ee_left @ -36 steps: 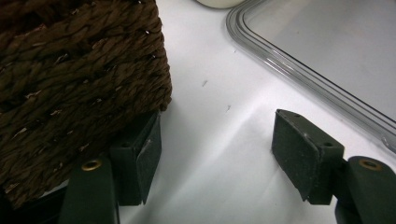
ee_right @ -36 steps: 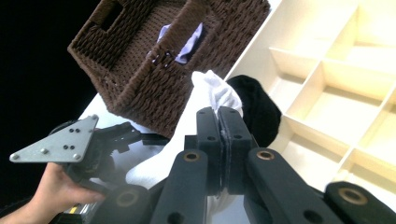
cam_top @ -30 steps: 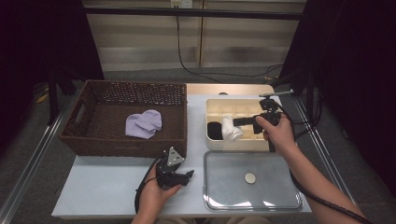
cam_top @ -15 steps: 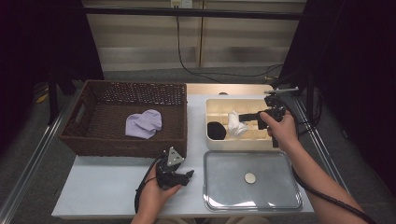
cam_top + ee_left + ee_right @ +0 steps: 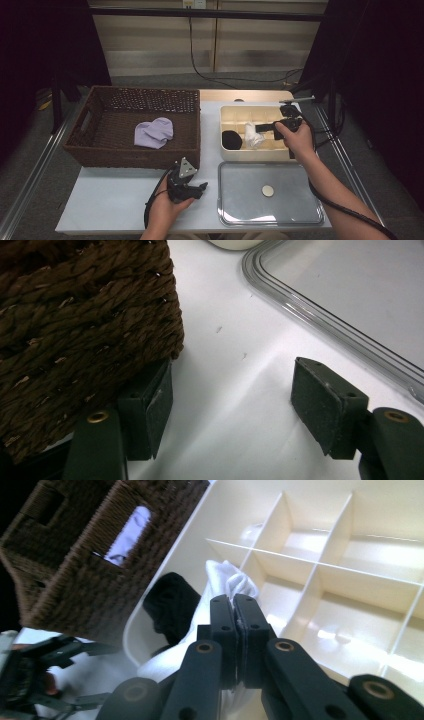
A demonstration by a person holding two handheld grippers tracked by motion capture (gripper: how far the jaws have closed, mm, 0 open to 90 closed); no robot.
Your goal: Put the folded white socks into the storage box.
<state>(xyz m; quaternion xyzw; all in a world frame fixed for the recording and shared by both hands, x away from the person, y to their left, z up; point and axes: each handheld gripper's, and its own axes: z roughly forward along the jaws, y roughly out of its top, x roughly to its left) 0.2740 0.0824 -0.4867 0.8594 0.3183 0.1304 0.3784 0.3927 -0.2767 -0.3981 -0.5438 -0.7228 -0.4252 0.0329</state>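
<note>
The white sock (image 5: 227,587) is pinched tight in the right gripper (image 5: 233,605), over the cream box (image 5: 235,155), probably just above a slot beside the black sock (image 5: 231,140). It should be lowered slowly and tucked in before the jaws are opened. The left gripper (image 5: 230,405) is held open on the table (image 5: 235,340), holding nothing.

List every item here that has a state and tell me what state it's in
Right claw: shut on the white sock, over the divided box.
Left claw: open, holding nothing, resting on the table beside the basket.
Black sock: bunched in a box compartment.
Purple sock: lying loose in the basket.
Clear lid: off the box, flat on the table.
</note>
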